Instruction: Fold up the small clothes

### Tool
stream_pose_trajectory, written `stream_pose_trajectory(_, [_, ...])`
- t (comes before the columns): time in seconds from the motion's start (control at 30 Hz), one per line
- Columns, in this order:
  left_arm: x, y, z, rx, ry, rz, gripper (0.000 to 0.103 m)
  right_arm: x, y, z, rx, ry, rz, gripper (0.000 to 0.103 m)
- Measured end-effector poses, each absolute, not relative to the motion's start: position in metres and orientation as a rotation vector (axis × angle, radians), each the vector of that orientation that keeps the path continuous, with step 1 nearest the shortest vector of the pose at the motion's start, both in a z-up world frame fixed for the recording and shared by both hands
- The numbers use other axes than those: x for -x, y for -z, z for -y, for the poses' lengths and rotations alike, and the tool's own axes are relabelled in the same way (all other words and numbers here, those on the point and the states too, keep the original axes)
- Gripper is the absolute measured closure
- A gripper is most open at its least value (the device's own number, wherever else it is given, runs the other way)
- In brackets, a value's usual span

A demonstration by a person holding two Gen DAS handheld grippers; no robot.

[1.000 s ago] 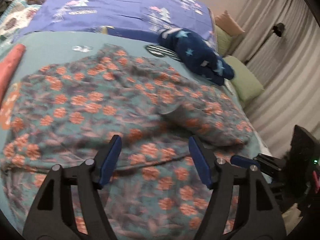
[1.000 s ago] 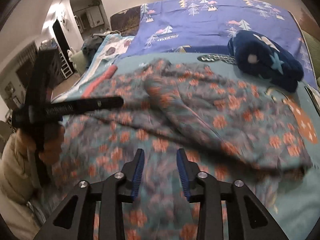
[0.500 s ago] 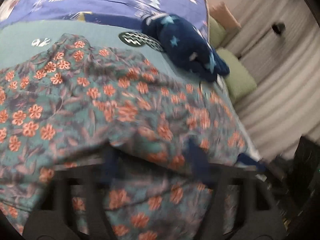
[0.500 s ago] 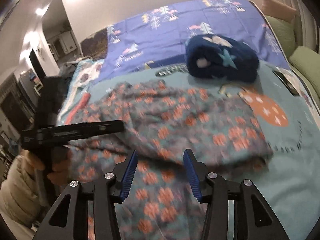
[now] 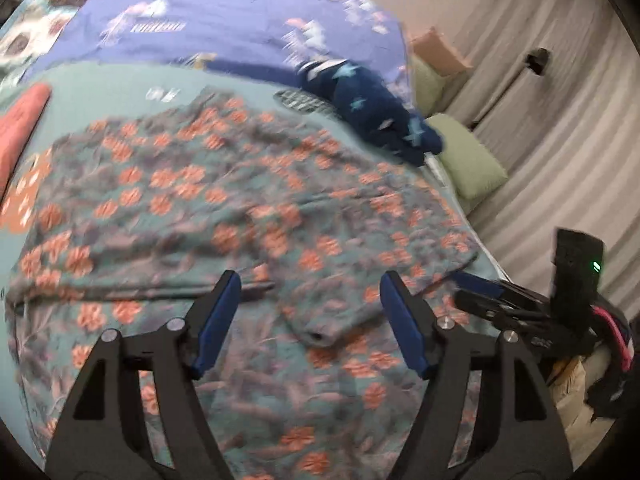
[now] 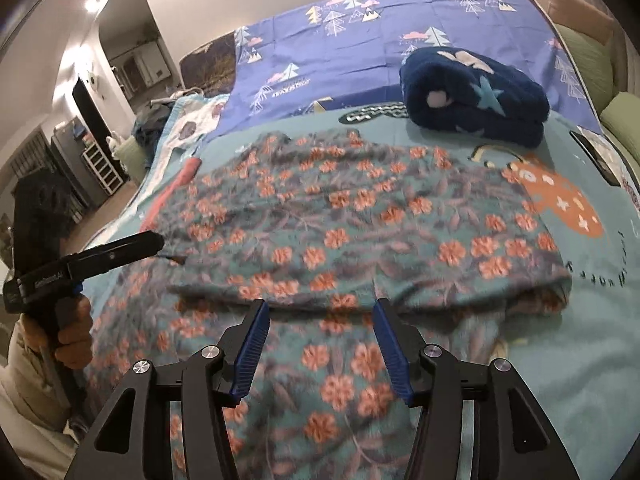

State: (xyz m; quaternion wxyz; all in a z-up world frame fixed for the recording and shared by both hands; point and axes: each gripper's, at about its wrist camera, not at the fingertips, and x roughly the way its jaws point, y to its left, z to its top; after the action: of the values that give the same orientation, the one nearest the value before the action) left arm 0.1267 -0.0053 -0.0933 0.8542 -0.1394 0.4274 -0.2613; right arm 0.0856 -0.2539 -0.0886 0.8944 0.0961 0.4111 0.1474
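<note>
Looking along the left gripper (image 5: 310,324), a rolled navy star-print blanket (image 5: 376,120) lies at the far side of the teal bedspread (image 5: 100,92), with a green pillow (image 5: 468,160) off the bed's right edge and grey curtains (image 5: 560,120) beyond. A pink cloth (image 5: 20,124) lies at the left. The floral garment (image 5: 240,200), teal with orange flowers, is spread wide across the bedspread, a folded layer on top and a sleeve cuff just ahead of the fingers. The jaws have just been opening; they stand spread above the cloth, pinching nothing.

From the right gripper (image 6: 318,342), the navy blanket (image 6: 476,92) sits behind the garment (image 6: 352,232), in front of a purple tree-print sheet (image 6: 380,32). At left, a hand (image 6: 70,332) holds the other gripper near the garment's edge. The right jaws have just been opening too, spread wide over the folded edge, with only cloth lying below.
</note>
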Motion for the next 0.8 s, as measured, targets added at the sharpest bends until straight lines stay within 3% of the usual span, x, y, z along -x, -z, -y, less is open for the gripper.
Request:
stream_pose_trajectory(0.2, [-0.149, 0.109, 0.014, 0.298, 0.496, -0.939, 0.034, -0.077, 0.088, 0.264, -0.259, -0.277, -0.846, 0.047])
stream_pose_trajectory(0.27, [-0.154, 0.108, 0.027, 0.267, 0.532, -0.940, 0.064, -0.074, 0.087, 0.265, -0.261, -0.267, -0.840, 0.047])
stream_pose_trajectory(0.3, [-0.157, 0.108, 0.032, 0.260, 0.545, -0.958, 0.086, -0.073, 0.086, 0.266, -0.263, -0.261, -0.839, 0.047])
stream_pose_trajectory(0.33, [-0.159, 0.110, 0.037, 0.248, 0.549, -0.982, 0.096, -0.073, 0.086, 0.267, -0.266, -0.259, -0.839, 0.047])
stream_pose_trajectory(0.47, [-0.150, 0.091, 0.044, 0.214, 0.547, -0.909, 0.097, -0.071, 0.086, 0.274, -0.284, -0.232, -0.834, 0.047])
stream_pose_trajectory(0.8, [-0.163, -0.021, 0.037, 0.061, 0.527, -0.632, 0.097, -0.074, 0.067, 0.289, -0.259, -0.127, -0.781, 0.046])
